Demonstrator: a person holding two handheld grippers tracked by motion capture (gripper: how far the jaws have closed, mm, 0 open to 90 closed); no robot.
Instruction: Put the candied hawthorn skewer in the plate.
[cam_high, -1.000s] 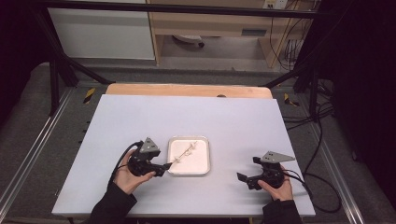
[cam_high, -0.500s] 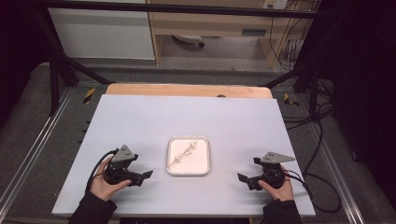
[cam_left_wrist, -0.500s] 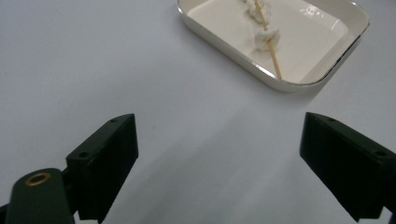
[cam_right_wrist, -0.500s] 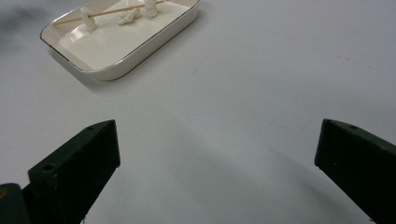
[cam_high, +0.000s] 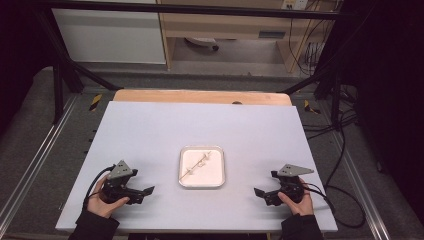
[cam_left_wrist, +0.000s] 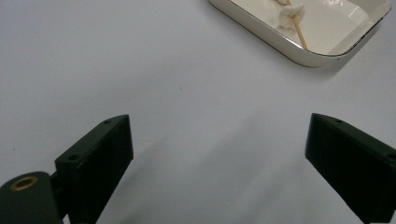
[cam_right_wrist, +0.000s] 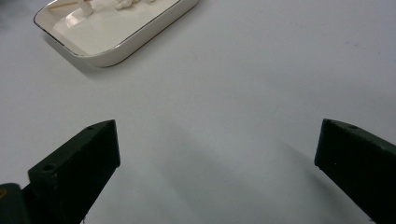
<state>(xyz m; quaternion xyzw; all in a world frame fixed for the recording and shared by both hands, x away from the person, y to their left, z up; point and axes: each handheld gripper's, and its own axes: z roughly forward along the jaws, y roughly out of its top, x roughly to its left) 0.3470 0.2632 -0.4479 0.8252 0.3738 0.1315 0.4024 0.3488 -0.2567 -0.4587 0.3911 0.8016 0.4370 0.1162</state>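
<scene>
The skewer (cam_high: 197, 166) lay in the tray (cam_high: 218, 178) at frame centre, apparently just set down. The left gripper (cam_high: 145, 193), lower left, had just been opening, nothing between its jaws. The right gripper (cam_high: 260, 194), lower right, gaped empty; next seemed only withdrawing.

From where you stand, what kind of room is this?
Probably a lab or workshop test bench: a bare white table boxed in by a black metal frame, loose cables on the floor, and one small tray laid out.

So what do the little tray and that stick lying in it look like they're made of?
The tray looks like glazed ceramic or enamel: glossy cream-white with soft highlights and a thin dark rim line. The stick looks like bare wood or bamboo, thin, matte and tan, with pale soft lumps threaded on it, perhaps marshmallow or dough.
</scene>
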